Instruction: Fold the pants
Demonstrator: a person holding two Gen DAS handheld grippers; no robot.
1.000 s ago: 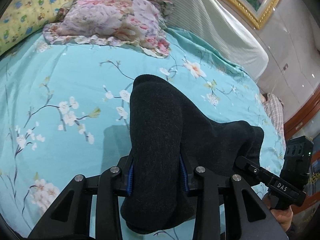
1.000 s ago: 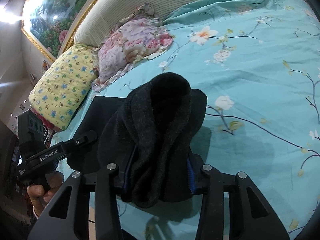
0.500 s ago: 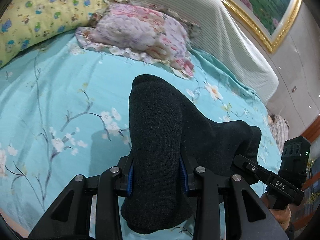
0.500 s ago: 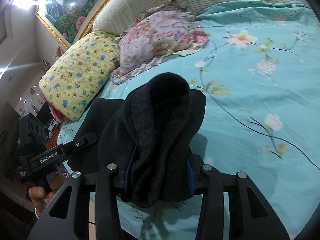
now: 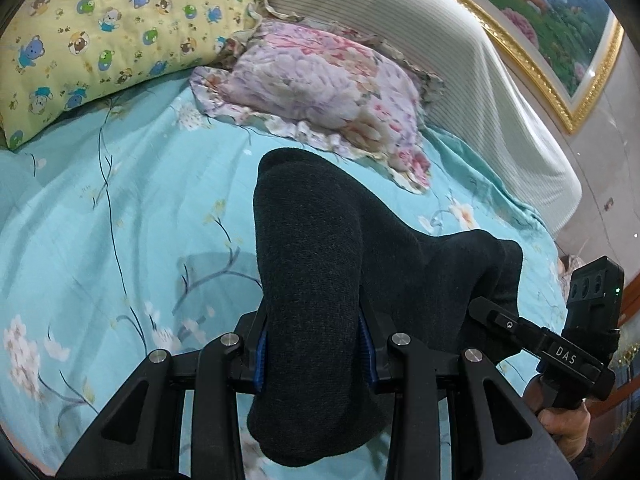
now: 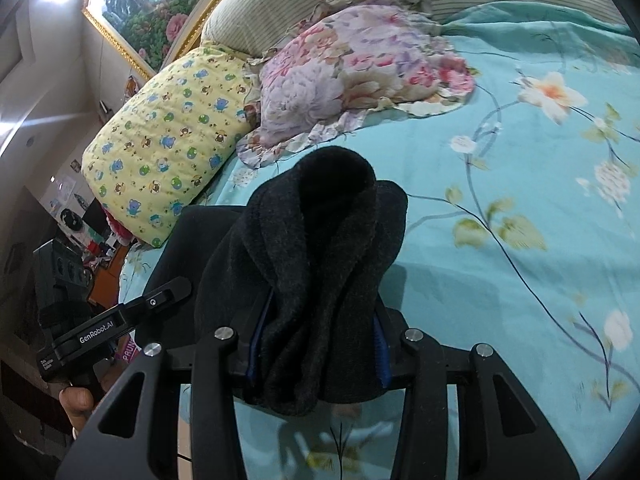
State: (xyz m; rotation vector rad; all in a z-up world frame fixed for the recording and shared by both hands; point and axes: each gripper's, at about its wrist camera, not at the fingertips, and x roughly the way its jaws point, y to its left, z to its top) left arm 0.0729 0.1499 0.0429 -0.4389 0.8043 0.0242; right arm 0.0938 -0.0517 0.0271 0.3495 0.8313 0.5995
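Note:
Dark charcoal pants (image 5: 320,264) hang bunched between both grippers, lifted above the bed. My left gripper (image 5: 314,354) is shut on one thick fold of the pants, which bulges up over the fingers and hides the fingertips. My right gripper (image 6: 316,354) is shut on another bunched fold of the pants (image 6: 320,240). The cloth stretches sideways from one gripper to the other. The right gripper's body shows in the left wrist view (image 5: 560,344), and the left gripper's body shows in the right wrist view (image 6: 104,328).
The bed has a turquoise floral sheet (image 5: 120,216). A pink floral pillow (image 5: 324,84) and a yellow bear-print pillow (image 5: 100,28) lie at the striped headboard (image 5: 460,52). A framed painting (image 5: 552,28) hangs above. The bed's edge and room clutter (image 6: 80,240) lie to the left.
Both grippers have moved with the pants toward the head of the bed. The pillows and headboard now look nearer and larger. The grip on the pants is unchanged.

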